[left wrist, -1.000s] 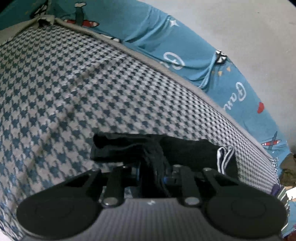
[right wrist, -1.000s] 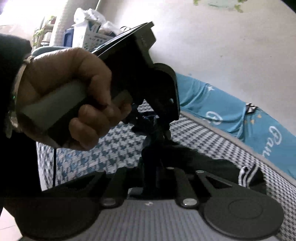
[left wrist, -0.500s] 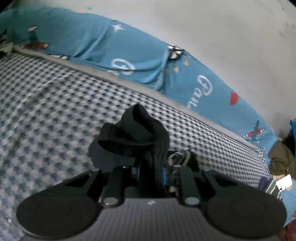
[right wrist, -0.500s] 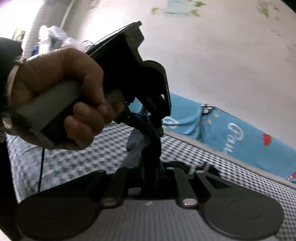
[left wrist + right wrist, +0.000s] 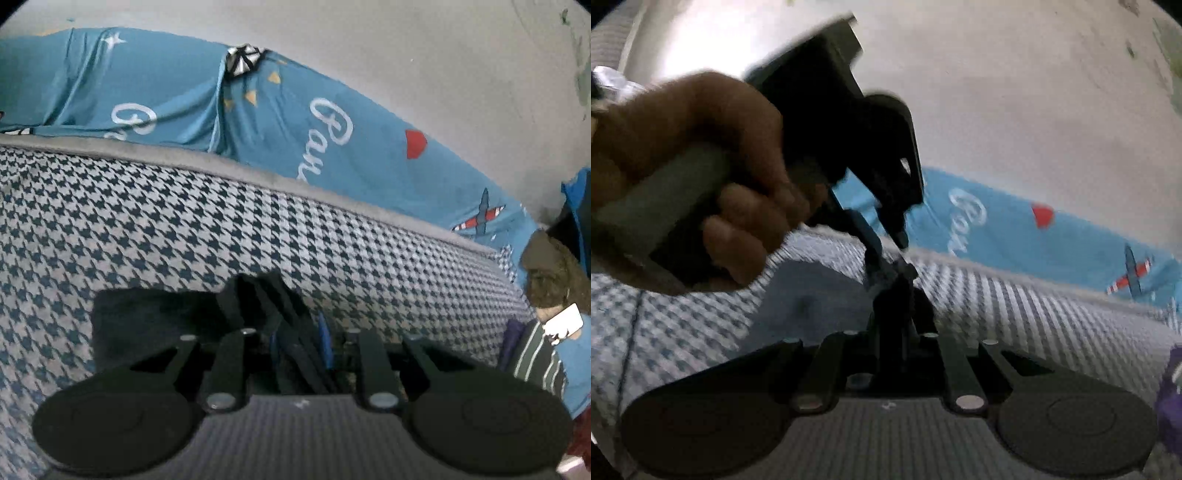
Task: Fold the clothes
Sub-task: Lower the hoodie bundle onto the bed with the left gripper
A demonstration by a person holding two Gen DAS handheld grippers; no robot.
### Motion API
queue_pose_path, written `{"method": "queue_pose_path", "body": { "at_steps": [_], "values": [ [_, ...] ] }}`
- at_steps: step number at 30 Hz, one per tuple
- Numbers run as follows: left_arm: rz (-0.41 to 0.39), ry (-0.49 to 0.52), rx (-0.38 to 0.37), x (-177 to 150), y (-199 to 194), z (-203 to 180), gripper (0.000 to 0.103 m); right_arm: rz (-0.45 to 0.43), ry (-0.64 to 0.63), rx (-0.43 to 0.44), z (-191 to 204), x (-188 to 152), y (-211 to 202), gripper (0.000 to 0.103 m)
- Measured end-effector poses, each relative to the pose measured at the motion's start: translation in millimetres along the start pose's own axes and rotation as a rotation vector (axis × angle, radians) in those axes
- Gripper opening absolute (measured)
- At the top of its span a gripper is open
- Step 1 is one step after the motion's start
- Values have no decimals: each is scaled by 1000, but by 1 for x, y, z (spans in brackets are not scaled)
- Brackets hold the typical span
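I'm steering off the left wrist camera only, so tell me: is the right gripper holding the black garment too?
Observer: Yes. The right wrist view shows the right gripper shut on the black garment.
Operator: How near is it to my left gripper?
Observer: Very near. The left gripper angles down from the upper left, and its tips almost meet the right one's at the same bunch of cloth.
Operator: Who's holding mine?
Observer: A hand is wrapped around its grey handle, though that view is motion-blurred.

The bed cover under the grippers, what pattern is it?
Blue-and-white houndstooth bed cover, clearest in the left wrist view.
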State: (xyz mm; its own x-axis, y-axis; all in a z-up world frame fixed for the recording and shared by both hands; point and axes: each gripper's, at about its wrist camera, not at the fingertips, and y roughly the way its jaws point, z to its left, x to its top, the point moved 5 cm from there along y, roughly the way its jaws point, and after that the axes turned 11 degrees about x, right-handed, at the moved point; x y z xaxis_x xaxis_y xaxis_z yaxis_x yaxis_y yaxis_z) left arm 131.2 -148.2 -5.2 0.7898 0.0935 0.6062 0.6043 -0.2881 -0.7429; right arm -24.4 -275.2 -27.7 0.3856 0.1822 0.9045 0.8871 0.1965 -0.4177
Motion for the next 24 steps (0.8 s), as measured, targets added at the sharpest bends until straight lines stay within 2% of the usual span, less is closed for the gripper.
{"method": "queue_pose_path", "body": {
  "at_steps": [2,4,6,8,16,19,22,24],
  "values": [
    [3,5,4,-2,2,-1,32,59,65,-8,-13,-8,8,11],
    [6,10,8,-3,5,-3,39,76,111,-15,-21,-9,9,14],
    [9,15,12,-5,7,-4,44,79,149,-23,-27,-9,7,20],
    [12,20,15,-6,9,-5,45,81,187,-31,-34,-9,5,31],
    [32,71,27,-26,2,12,50,90,338,-64,-60,-8,-1,33],
    [40,91,31,-34,-1,19,54,79,341,-82,-69,-5,-2,33],
    [48,111,35,-42,-4,26,54,88,331,-45,-73,1,-1,33],
    [53,124,38,-48,-6,31,58,102,314,-3,-73,5,-2,33]
  ]
}}
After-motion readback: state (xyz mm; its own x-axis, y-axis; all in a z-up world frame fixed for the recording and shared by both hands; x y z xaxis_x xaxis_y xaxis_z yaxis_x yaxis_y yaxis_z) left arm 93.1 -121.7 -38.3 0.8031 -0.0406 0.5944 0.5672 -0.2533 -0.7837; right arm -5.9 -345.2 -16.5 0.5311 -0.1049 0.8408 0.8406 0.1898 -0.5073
